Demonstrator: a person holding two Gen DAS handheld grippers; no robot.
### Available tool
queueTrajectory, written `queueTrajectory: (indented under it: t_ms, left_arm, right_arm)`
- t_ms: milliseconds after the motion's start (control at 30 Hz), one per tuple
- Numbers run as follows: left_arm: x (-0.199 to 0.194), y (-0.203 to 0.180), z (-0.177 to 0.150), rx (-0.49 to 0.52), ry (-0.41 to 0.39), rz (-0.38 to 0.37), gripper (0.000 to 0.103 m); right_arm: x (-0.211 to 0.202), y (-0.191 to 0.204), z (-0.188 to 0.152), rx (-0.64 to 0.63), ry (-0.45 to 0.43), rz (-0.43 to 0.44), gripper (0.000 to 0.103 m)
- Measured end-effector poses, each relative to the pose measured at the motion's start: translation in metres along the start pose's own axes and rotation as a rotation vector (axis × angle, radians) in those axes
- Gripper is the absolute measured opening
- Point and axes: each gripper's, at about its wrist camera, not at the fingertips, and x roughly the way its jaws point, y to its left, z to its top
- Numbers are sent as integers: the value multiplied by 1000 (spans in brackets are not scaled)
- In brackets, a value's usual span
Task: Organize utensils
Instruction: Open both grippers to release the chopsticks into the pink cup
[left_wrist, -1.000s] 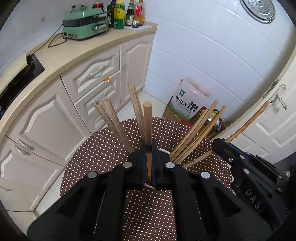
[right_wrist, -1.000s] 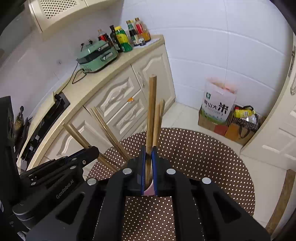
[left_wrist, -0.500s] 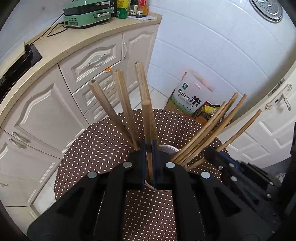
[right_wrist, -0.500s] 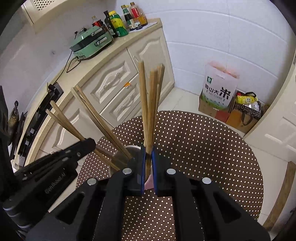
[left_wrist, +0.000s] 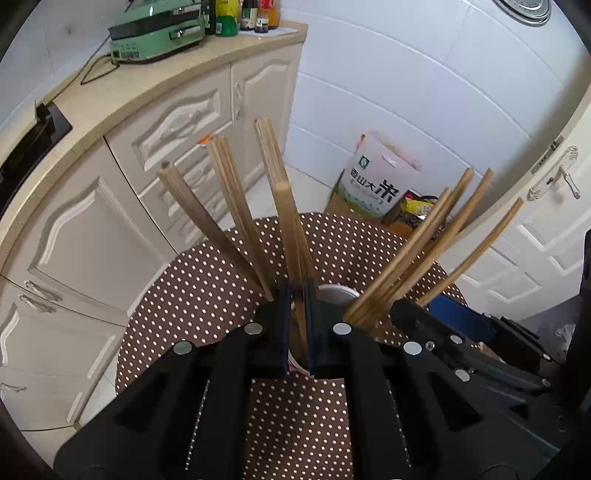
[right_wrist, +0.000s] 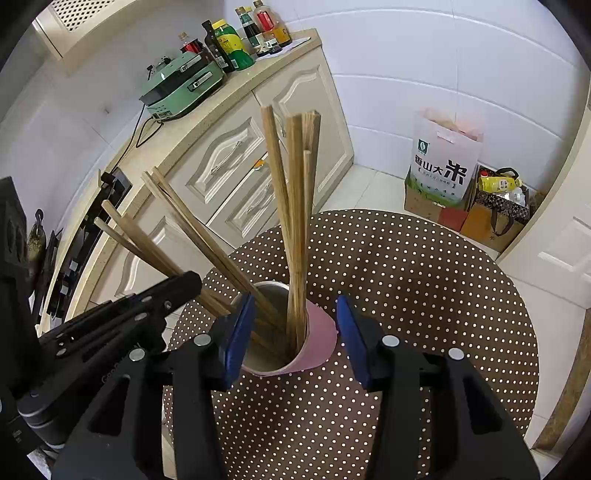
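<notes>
Right gripper (right_wrist: 295, 332): my nearest item; blue-padded fingers (right_wrist: 240, 332) spread wide to either side of the pink cup, pinching nothing.
Left gripper (left_wrist: 297, 325): fingers pressed together on one chopstick (left_wrist: 286, 221), which stands between them and reaches down into the cup; in my right view its black body shows at lower left (right_wrist: 110, 332).
Pink cup (right_wrist: 319, 332): upright on the table, white inside, between my right fingers.
Chopsticks in cup (right_wrist: 295, 206): wooden; one bundle near upright, others fanned out leaning left (right_wrist: 192, 229).
Table (right_wrist: 406, 280): round, brown cloth with white dots.
Cabinets (right_wrist: 236, 155): cream doors and drawers beyond the table, beige countertop.
Green appliance (right_wrist: 184, 86): on the countertop, cord trailing.
Bottles (right_wrist: 240, 37): clustered at the counter's far end, beside the appliance.
Rice bag (right_wrist: 443, 162): on the floor against the white tiled wall, boxes and a bag just beside it.
</notes>
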Motion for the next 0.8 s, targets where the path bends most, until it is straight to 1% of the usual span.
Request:
queueTrajectory:
  t_ms: [133,333,500,633,800]
  left_arm:
    - [-3,2,-4,-16,23,-26,8]
    - [-11,0,-14,10,26,-12,8]
    - [-21,0,-23,13,18,-13,8]
    - [-34,-5,-33,30,-7,-3,8]
    - [-48,-8,-48,36,-17,9,8]
  right_arm:
    - [-6,-3,-3,15,3,-3,52]
    - [-19,-10,-10,40,-4,-20,57]
    - [-32,-16,-16,54,-13,-27,64]
    - [-44,-18,-26,60,-21,-35,71]
    - [-58,-15,-40,45,-19,-43,74]
